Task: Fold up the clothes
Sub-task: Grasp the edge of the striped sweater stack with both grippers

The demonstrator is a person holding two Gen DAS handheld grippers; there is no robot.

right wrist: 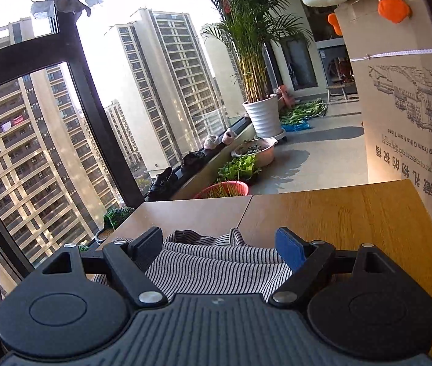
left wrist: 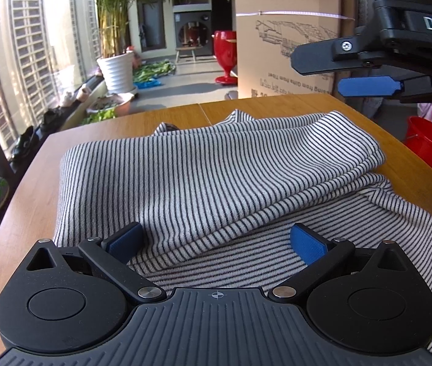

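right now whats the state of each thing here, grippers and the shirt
left gripper: open, over the cloth, holding nothing
right gripper: open, raised above the table, empty
striped garment: partly folded, layered on itself, lying on the wooden table

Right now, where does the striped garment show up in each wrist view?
Left wrist: the striped garment fills the middle, folded over on the wooden table, ahead of the open left claw.
Right wrist: only its far edge shows, low centre, between the open right claw's fingers.
Shared landmark: the white ribbed plant pot.
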